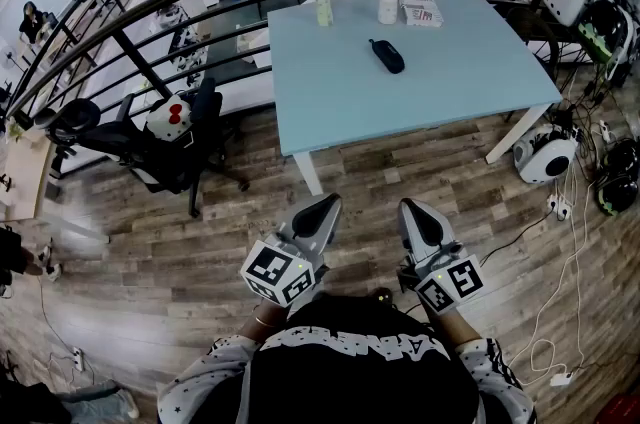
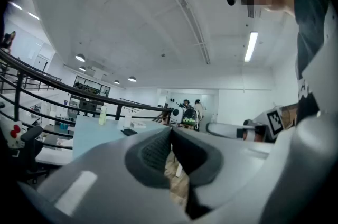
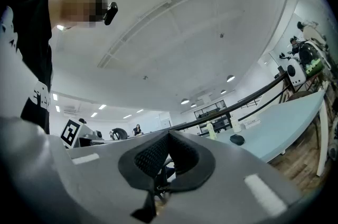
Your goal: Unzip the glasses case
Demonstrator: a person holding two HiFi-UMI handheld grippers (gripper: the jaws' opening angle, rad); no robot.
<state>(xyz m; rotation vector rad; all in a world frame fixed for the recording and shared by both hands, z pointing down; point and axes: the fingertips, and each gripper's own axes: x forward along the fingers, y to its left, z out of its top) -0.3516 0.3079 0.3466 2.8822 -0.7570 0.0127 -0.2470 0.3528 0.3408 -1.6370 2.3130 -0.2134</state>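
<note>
A dark oval glasses case (image 1: 386,55) lies on the light blue table (image 1: 440,102), far in front of me. It shows small in the left gripper view as the glasses case (image 2: 129,132) and in the right gripper view as the glasses case (image 3: 237,139). My left gripper (image 1: 325,207) and right gripper (image 1: 415,214) are held close to my body over the wooden floor, well short of the table. Both are shut, jaw tips touching, with nothing between them.
A green-tinted bottle (image 1: 322,4), a white jar (image 1: 388,7) and a flat box (image 1: 421,10) stand at the table's far edge. A black railing (image 1: 130,37) curves behind it. An office chair (image 1: 165,147) stands left of the table; round white devices (image 1: 545,155) and cables lie right.
</note>
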